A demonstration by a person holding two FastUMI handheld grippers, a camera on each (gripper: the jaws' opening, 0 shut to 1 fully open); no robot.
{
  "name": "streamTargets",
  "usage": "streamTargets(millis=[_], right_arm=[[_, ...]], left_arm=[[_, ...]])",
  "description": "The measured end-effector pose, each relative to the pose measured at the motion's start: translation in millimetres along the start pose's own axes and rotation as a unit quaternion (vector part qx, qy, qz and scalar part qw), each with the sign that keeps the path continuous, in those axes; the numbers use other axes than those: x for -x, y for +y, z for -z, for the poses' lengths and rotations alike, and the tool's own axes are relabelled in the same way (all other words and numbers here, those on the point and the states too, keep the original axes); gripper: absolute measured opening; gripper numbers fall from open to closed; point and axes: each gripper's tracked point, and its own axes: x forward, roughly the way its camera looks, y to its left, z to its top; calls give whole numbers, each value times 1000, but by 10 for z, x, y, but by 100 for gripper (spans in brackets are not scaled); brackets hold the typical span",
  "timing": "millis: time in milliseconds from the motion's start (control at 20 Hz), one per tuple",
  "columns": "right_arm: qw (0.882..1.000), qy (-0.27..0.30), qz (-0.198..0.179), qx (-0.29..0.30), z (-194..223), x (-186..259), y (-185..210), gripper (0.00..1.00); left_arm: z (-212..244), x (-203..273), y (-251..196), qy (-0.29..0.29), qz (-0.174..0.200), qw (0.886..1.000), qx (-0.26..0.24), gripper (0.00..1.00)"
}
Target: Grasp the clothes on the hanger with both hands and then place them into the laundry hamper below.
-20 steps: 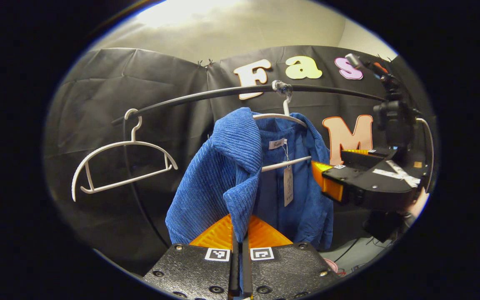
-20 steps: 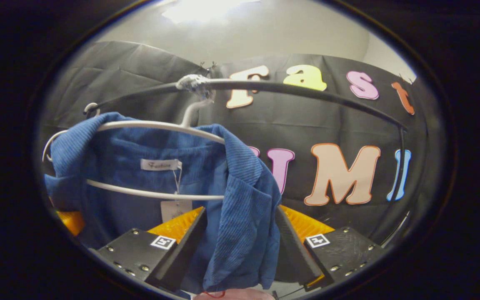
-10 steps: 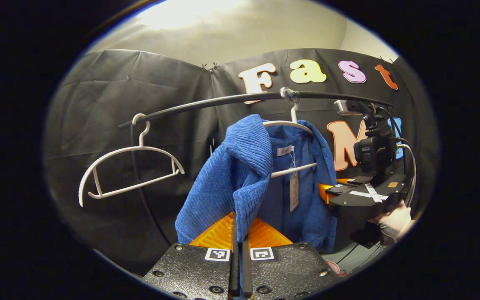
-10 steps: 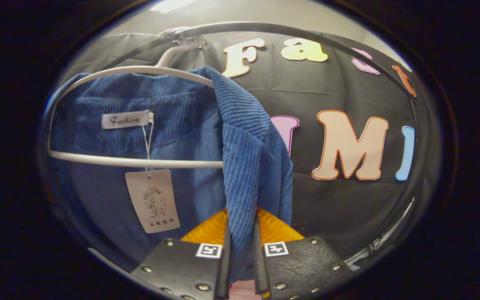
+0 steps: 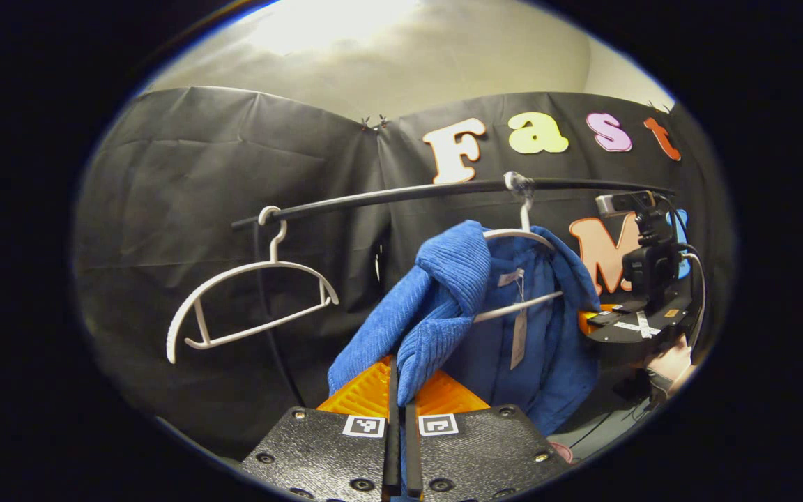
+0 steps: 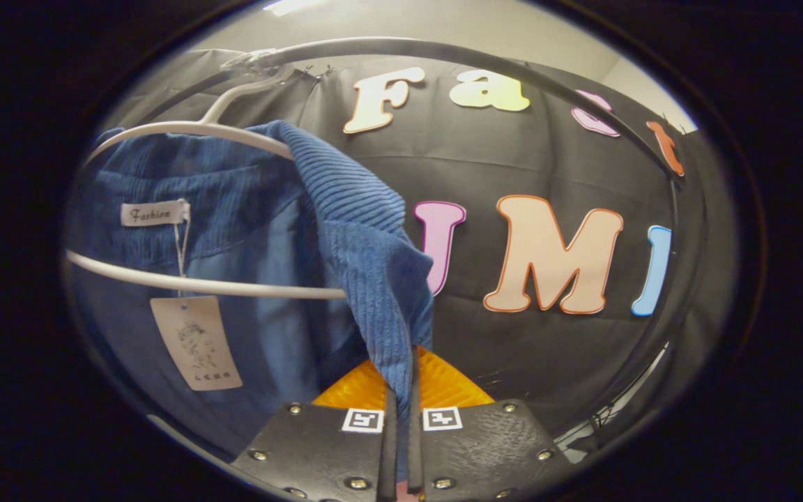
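A blue jacket [image 5: 506, 328] is seen on a white hanger [image 5: 523, 233]. The hanger is hooked on a black rail [image 5: 401, 195]. The jacket is made of ribbed cloth. One front edge of it is pulled forward, away from the hanger.

In the left gripper view, that front edge is pinched by the left gripper [image 5: 399, 390]. Its two fingers are pressed together with the blue cloth between them. A second white hanger [image 5: 248, 303] is hooked on the rail to the left, well apart from the jacket. Nothing is hung on it. To the right of the jacket, the right gripper [image 5: 600, 317] is seen farther off, right beside the jacket's other side. It is held by a hand [image 5: 666, 362].

In the right gripper view, the right gripper [image 6: 401, 411] is closed on the other front edge of the jacket [image 6: 234, 230]. The cloth is squeezed between both fingers and runs up from them to the hanger [image 6: 192, 209]. A white paper tag [image 6: 196, 341] is hung on a string inside the jacket, below the hanger's bar. The rail [image 6: 443, 52] is curved across the top.

The jacket is up on its hanger.
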Motion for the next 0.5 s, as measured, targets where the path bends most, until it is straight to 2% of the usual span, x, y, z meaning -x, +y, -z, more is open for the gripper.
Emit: streamTargets(millis=[200,500], right_arm=[[1000,-16,18,10,-138,-88,-215,7],[998,-47,45,18,-391,-192,-517,7]], left_arm=[[-97,37,67,-3,-4,1000,16,4],[-203,111,73,6,19,998,66,4]])
